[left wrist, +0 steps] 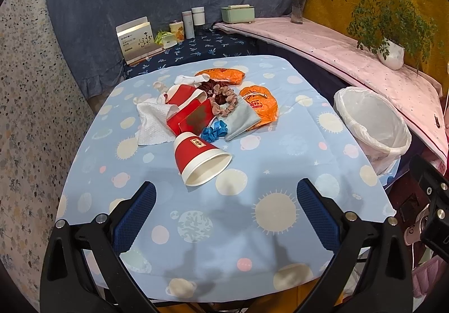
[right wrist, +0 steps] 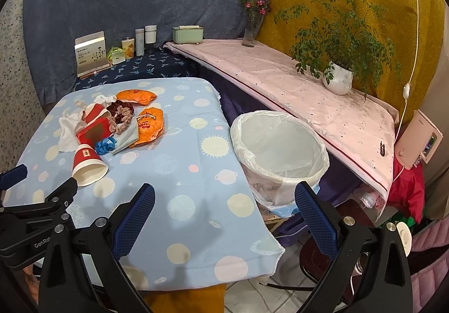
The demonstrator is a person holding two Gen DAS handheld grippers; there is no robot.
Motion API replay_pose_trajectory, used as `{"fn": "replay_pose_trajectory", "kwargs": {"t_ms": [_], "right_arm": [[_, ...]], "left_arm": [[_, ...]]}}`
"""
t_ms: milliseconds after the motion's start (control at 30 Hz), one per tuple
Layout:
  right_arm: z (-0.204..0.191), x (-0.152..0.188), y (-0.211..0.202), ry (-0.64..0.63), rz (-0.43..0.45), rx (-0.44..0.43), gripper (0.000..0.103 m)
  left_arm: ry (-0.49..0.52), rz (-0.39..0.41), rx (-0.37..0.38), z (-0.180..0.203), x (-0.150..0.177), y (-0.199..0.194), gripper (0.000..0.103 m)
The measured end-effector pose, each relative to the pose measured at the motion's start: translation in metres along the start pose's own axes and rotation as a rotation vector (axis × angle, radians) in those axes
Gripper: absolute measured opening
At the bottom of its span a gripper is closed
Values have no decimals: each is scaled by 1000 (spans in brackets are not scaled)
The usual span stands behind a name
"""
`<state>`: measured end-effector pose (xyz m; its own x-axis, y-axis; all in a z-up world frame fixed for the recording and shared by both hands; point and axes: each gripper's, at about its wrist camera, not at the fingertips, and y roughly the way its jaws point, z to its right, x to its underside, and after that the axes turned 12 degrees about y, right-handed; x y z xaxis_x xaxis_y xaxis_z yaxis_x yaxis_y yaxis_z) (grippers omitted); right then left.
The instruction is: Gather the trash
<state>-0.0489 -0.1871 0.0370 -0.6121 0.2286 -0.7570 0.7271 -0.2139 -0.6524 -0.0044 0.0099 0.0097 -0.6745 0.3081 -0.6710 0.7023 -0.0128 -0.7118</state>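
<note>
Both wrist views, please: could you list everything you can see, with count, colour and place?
Paper cups: two, red and white, one on its side nearest, one in the pile.
Red paper box: one, pile centre.
White tissue: one, pile's left.
Orange plastic bags: two, pile's far right.
Fabric scrunchies: two, tan and maroon.
Grey cloth pouch: one.
Blue ribbon: one.
White-lined bin: one, right of table.
Blue planet-print tablecloth: one.
Potted plant: one, pink shelf.
Flower vase: one.
Left gripper: open.
Right gripper: open.

Left wrist view faces the desk (left wrist: 196, 228) from its near edge; right wrist view sits further right, over the desk corner. Both share the litter pile and lined bin (right wrist: 280, 139).
</note>
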Motion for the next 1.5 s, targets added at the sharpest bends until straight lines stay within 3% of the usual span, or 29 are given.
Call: {"fn": "replay_pose_trajectory", "kwargs": {"t_ms": [867, 1500], "right_arm": [[2, -6, 1, -8, 3, 7, 96], [-5, -8, 32, -4, -20, 3, 96]], "left_arm": [[-3, 3, 0, 1, -4, -1, 96], [-9, -17, 5, -5, -7, 25, 96]]}}
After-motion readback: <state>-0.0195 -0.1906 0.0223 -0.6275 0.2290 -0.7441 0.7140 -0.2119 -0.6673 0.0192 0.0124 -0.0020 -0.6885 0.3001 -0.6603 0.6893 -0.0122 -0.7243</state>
